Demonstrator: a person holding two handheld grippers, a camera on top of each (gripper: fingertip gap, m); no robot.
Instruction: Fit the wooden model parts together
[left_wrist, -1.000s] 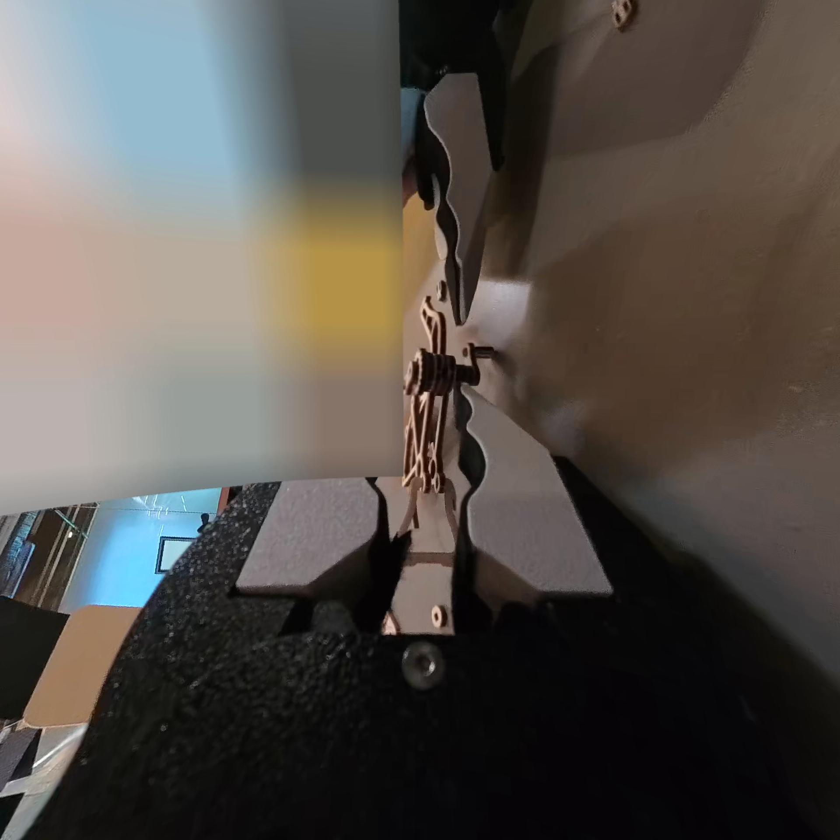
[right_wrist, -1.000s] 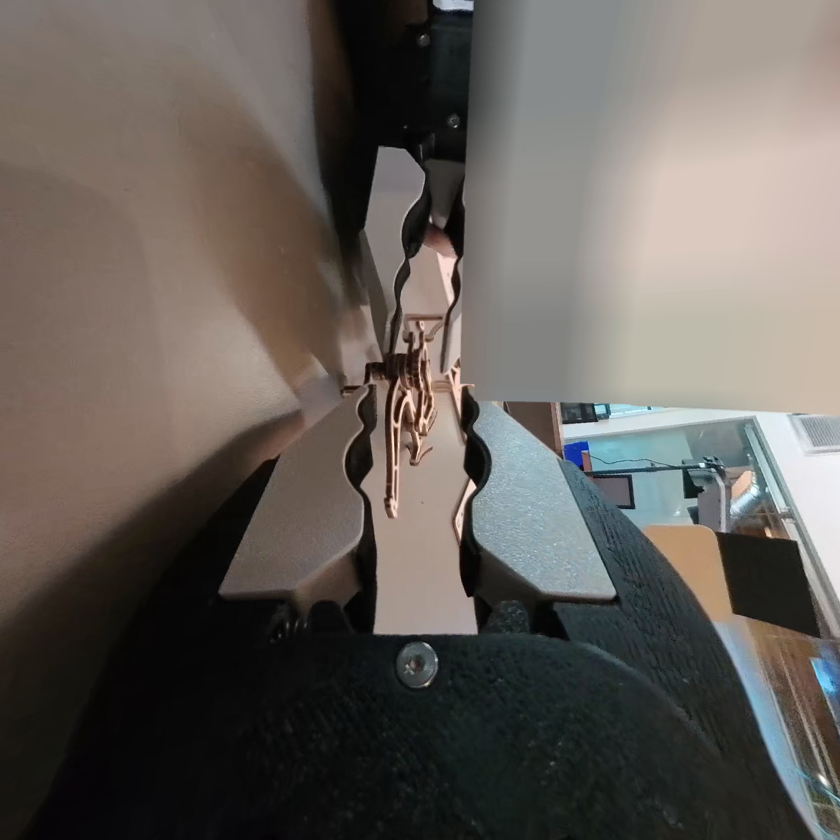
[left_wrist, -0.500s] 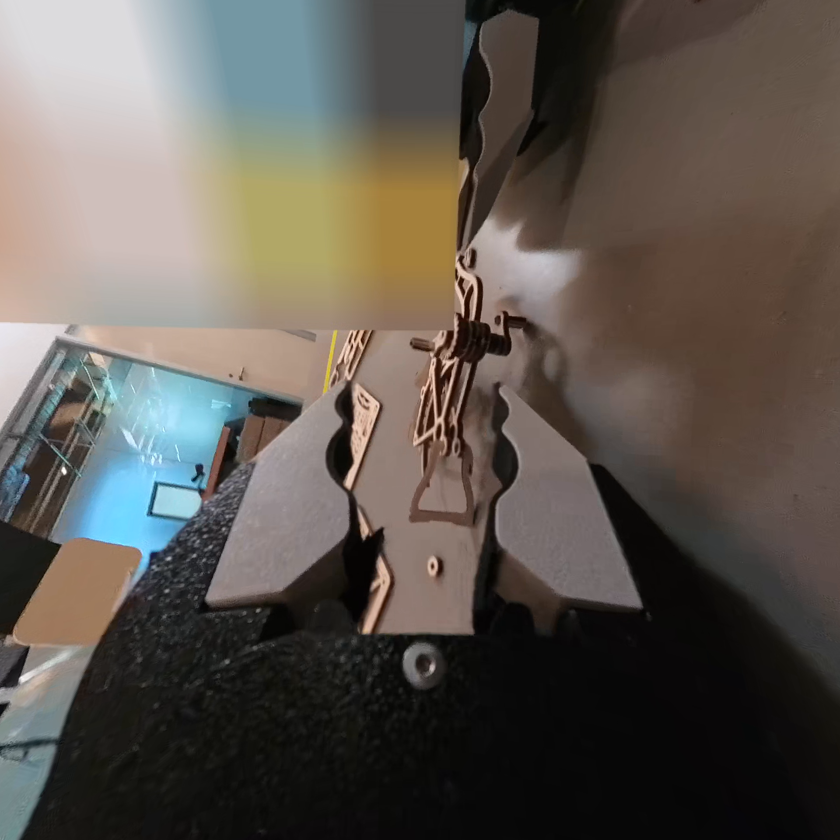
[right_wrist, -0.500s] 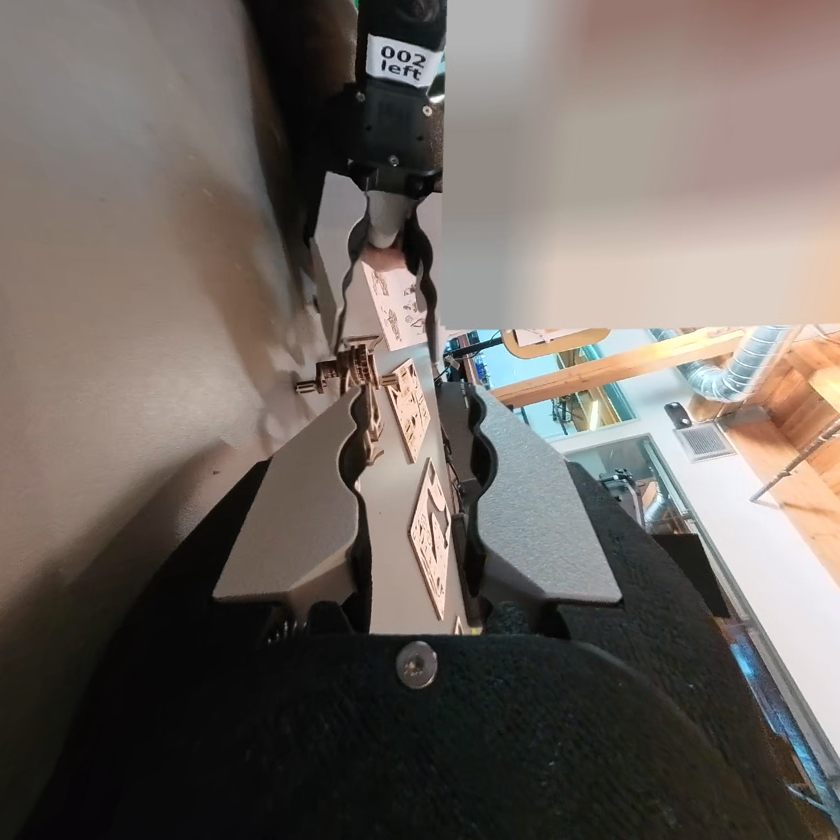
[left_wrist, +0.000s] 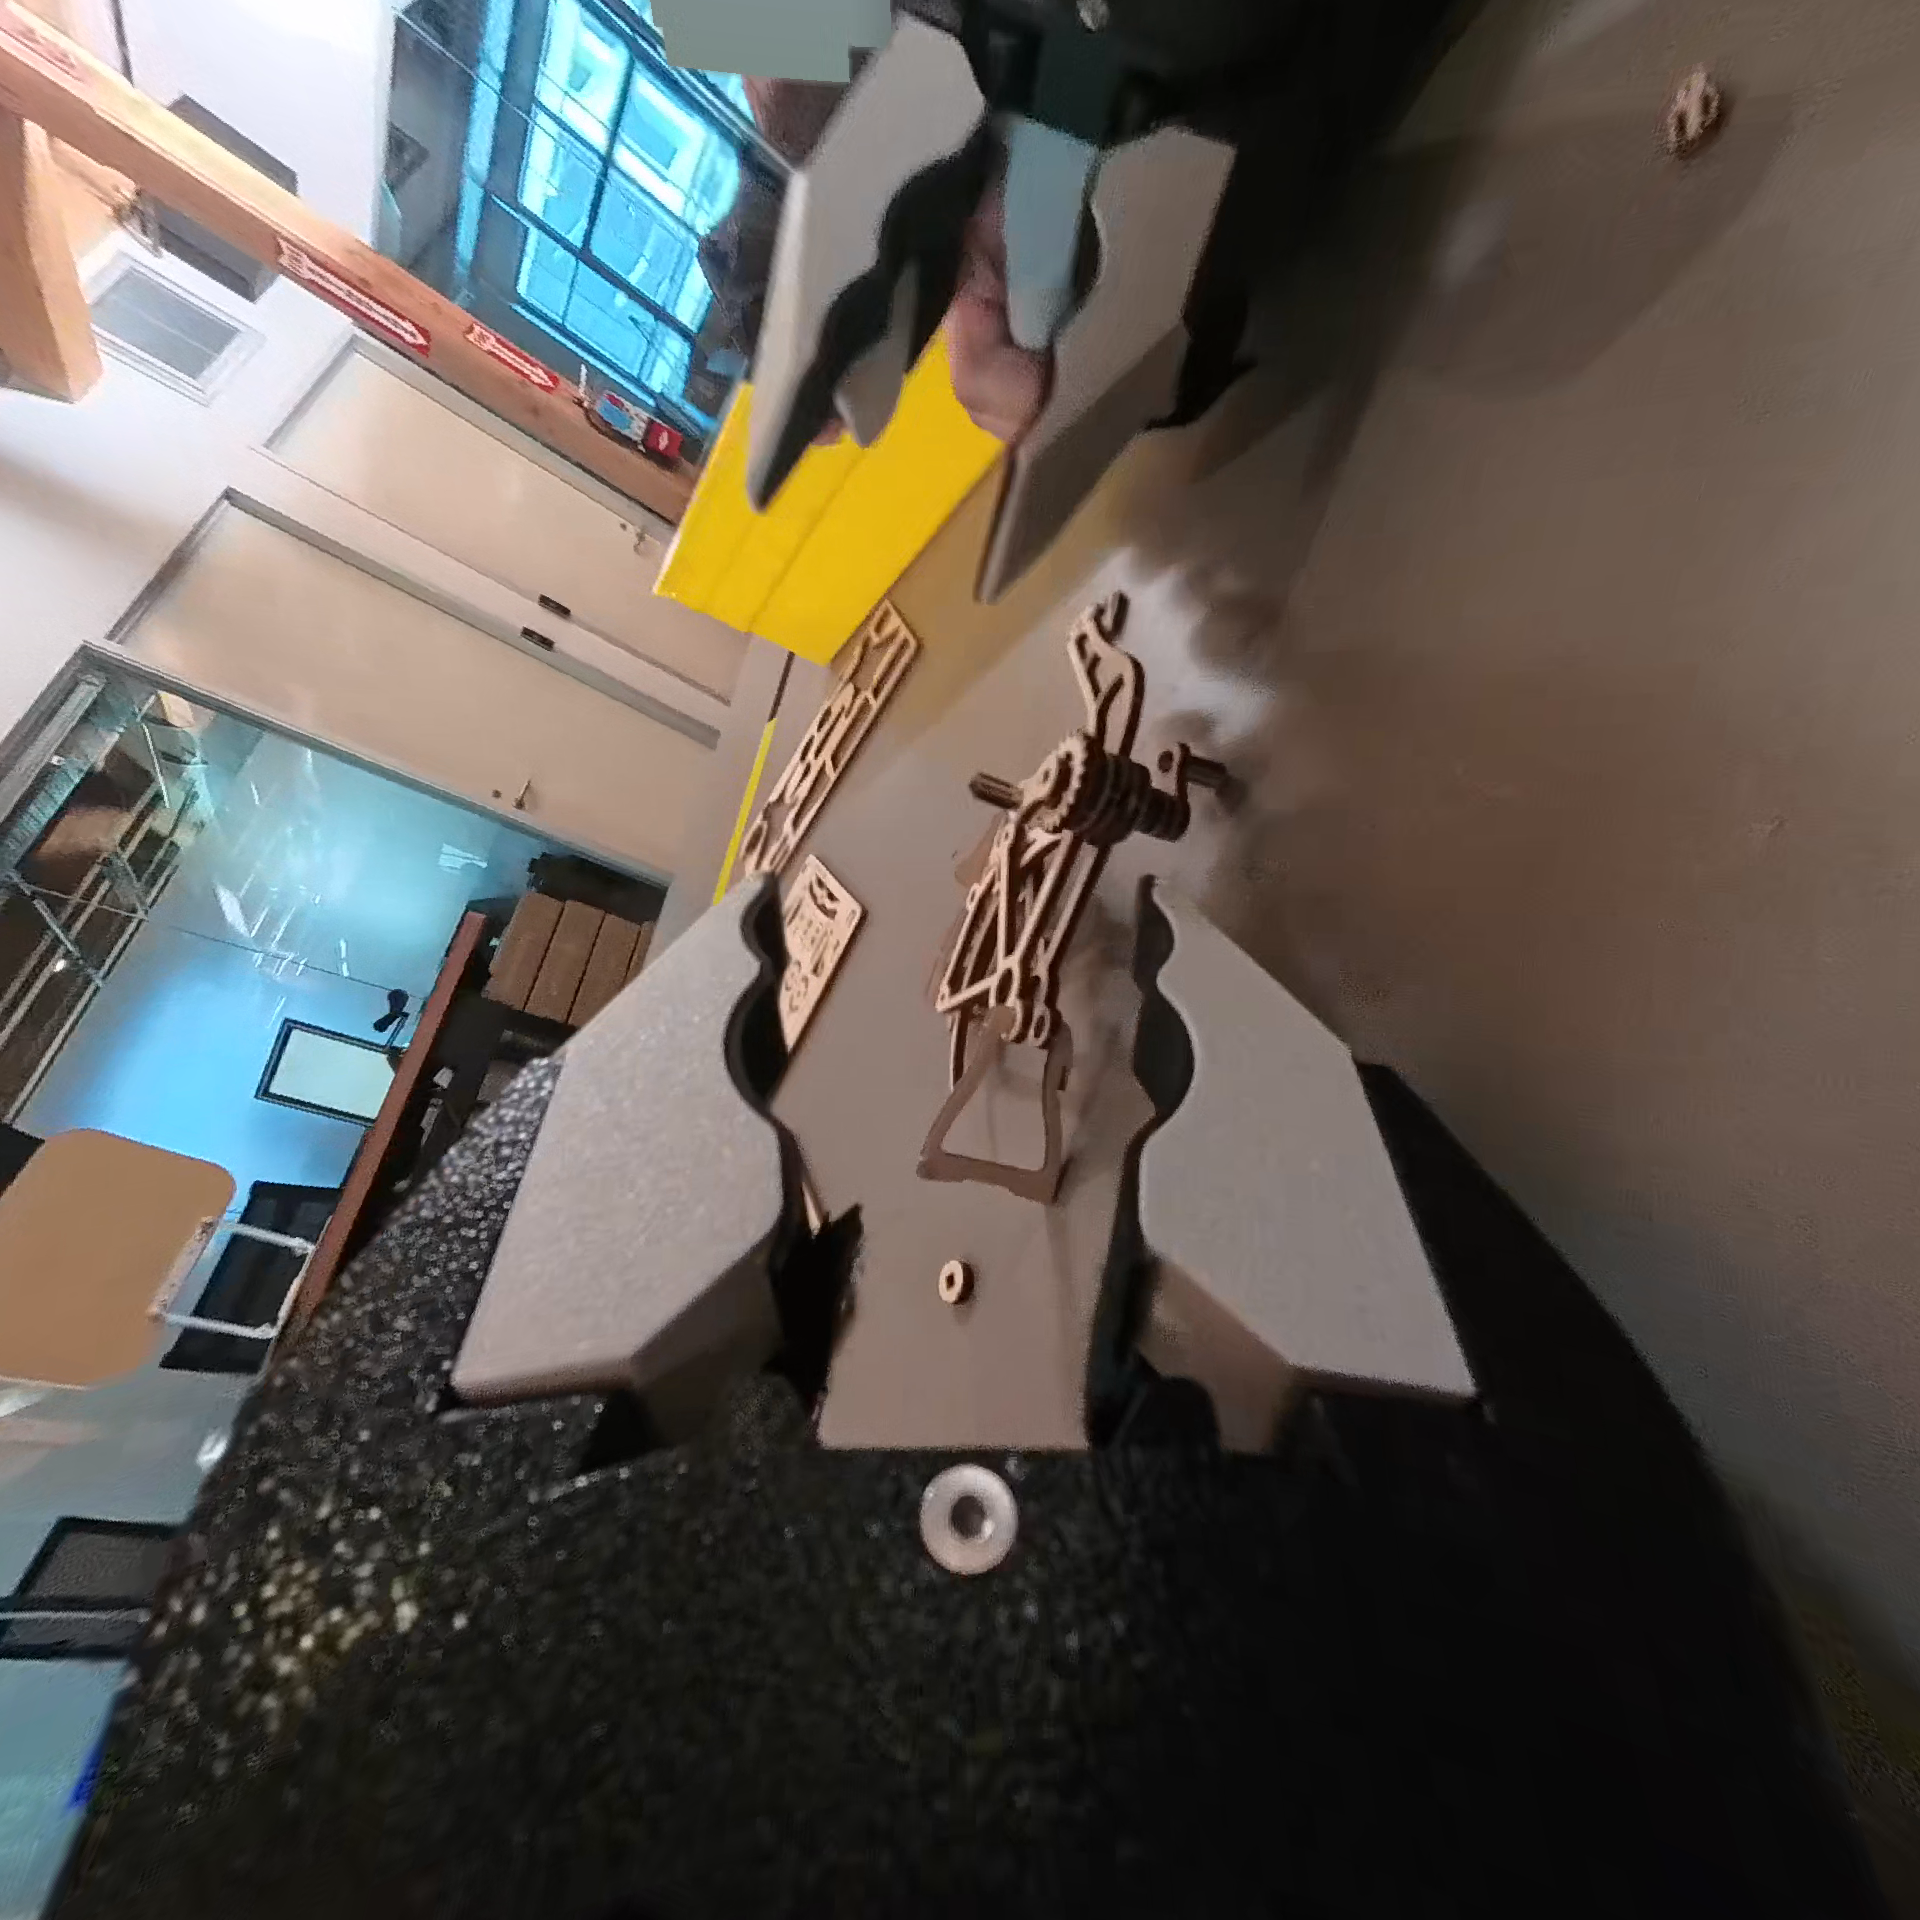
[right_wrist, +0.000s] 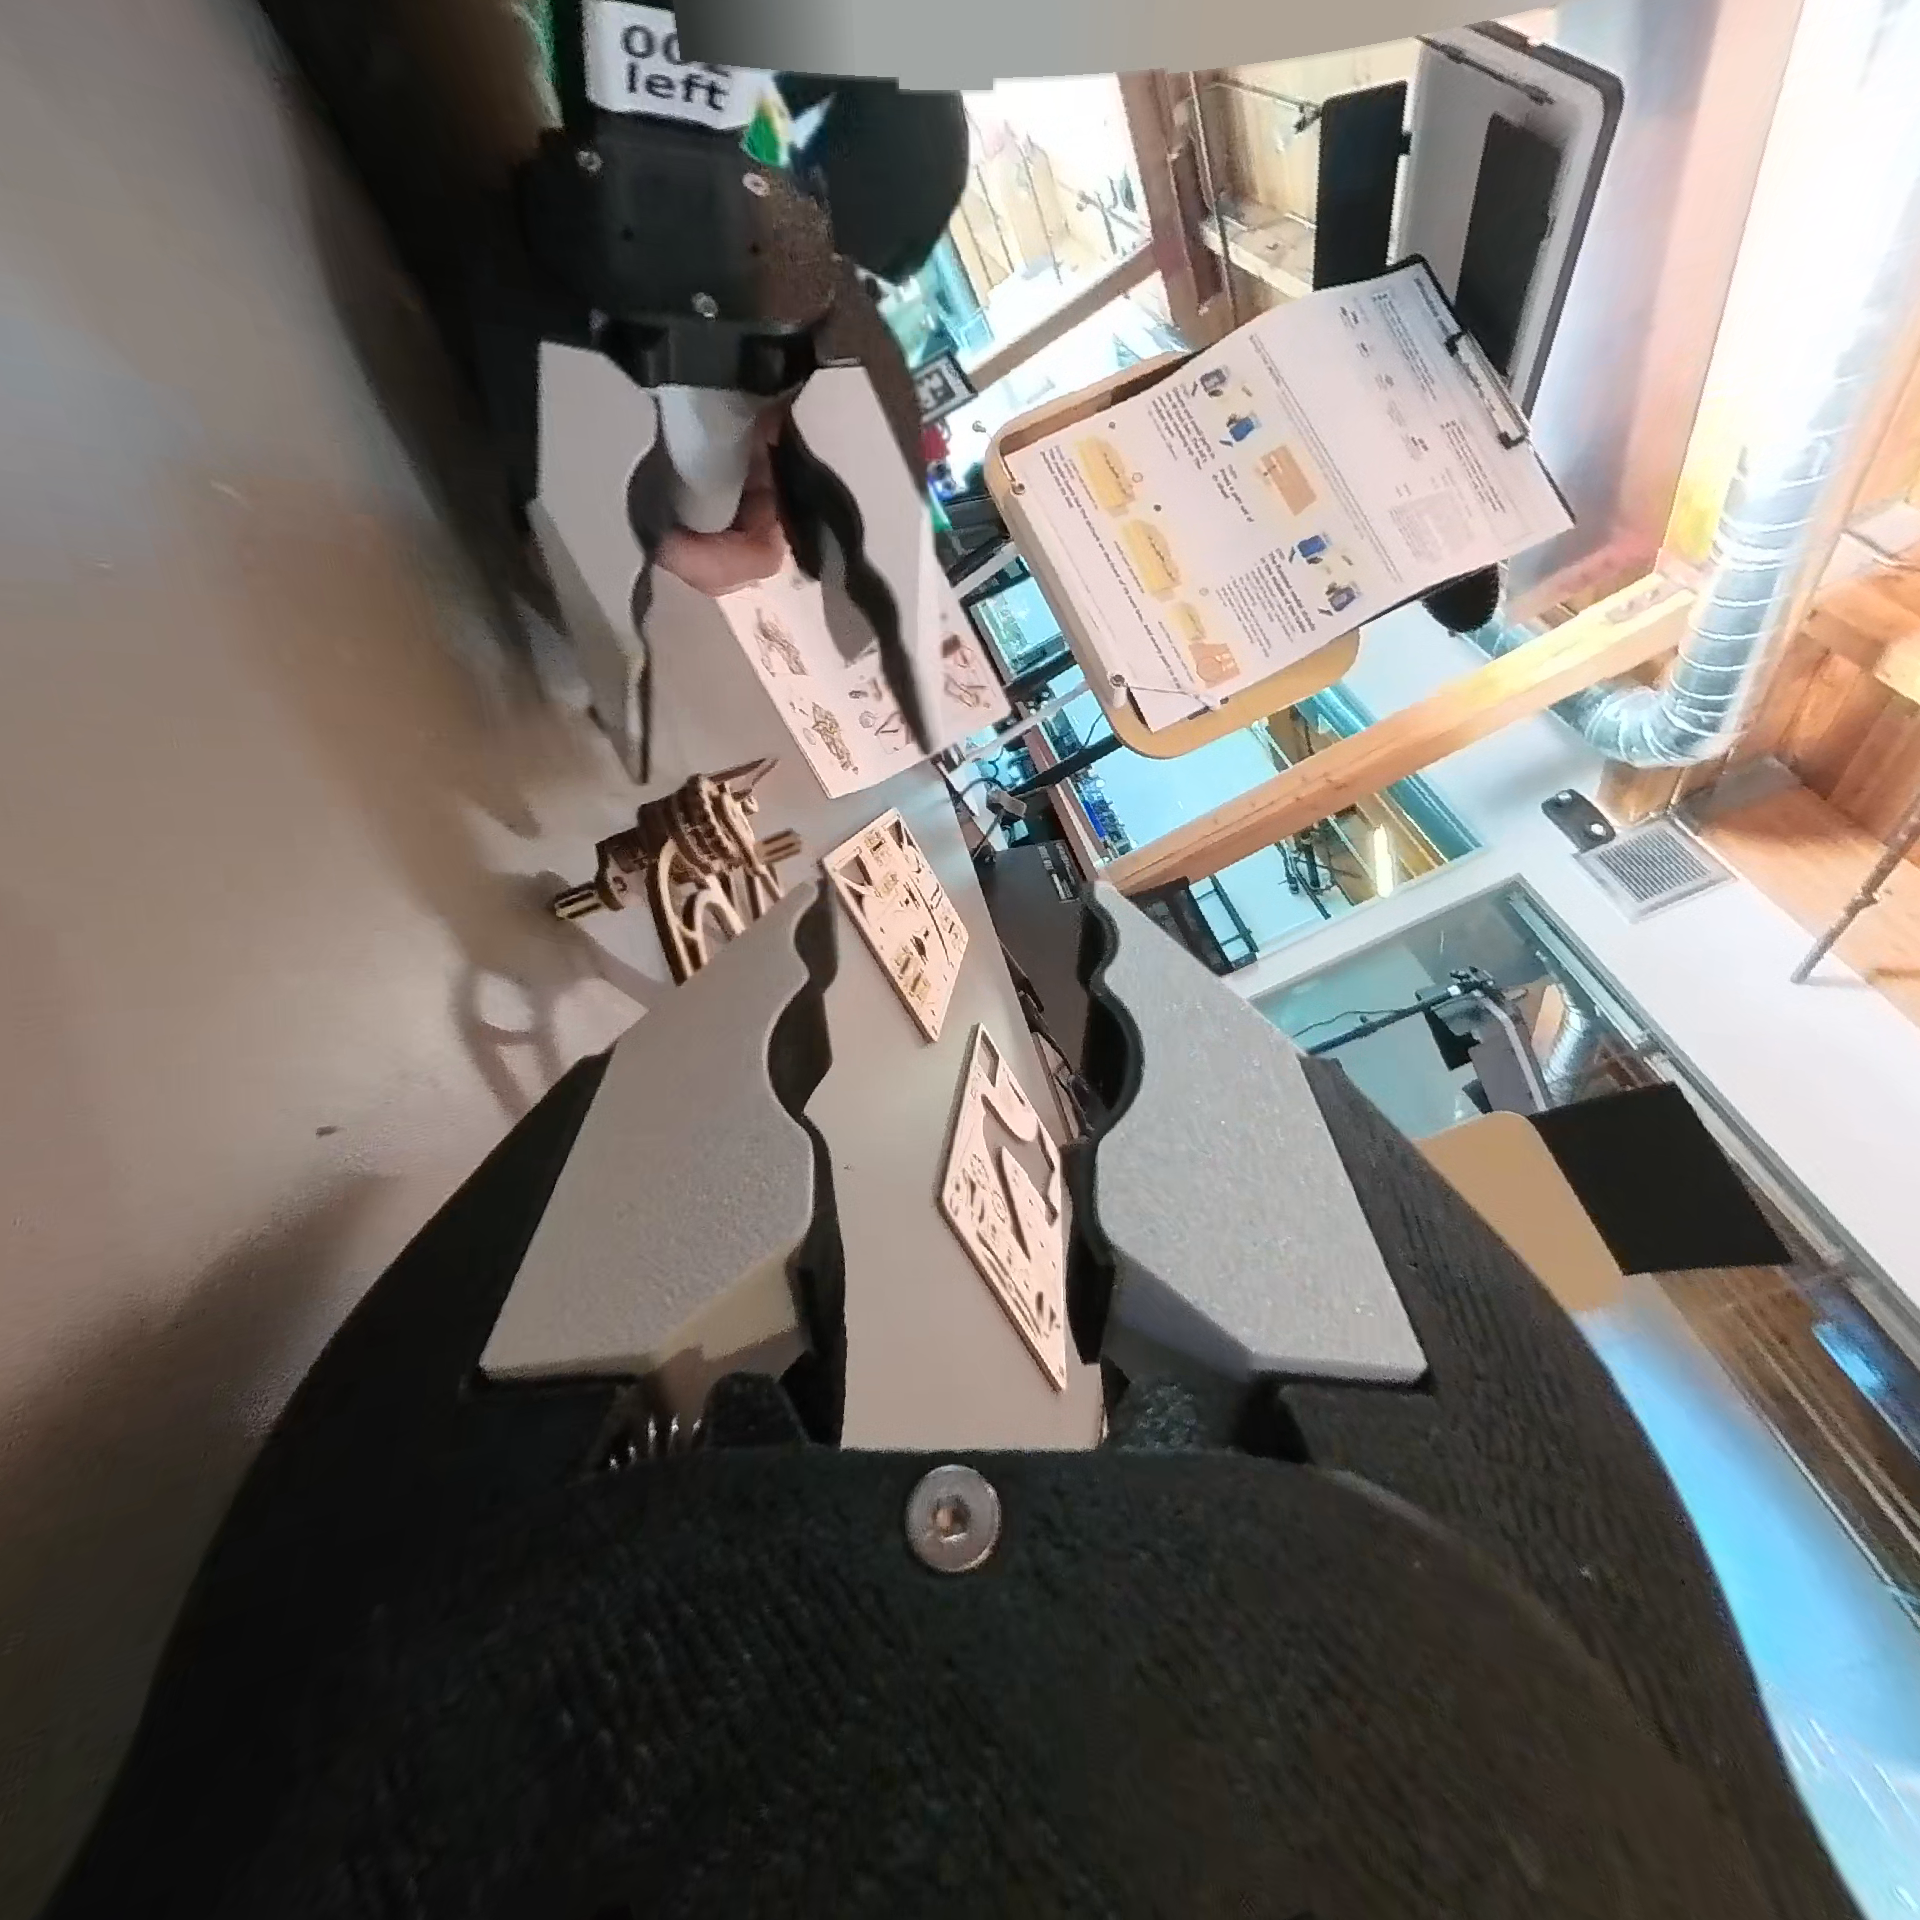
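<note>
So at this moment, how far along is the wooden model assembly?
Done: a partly built light-brown wooden model with stacked gears on an axle lies on the grey table.

In hand: nothing. The left gripper and right gripper are both open and empty.

Left: flat laser-cut wooden part sheets still hold pieces, and a small loose wooden ring lies unused beside the model.

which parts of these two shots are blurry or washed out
Left wrist view: the right gripper at top is motion-smeared, with glare on the table behind the sharp wooden model. Right wrist view: the window side is overexposed and the left gripper slightly smeared.
</note>
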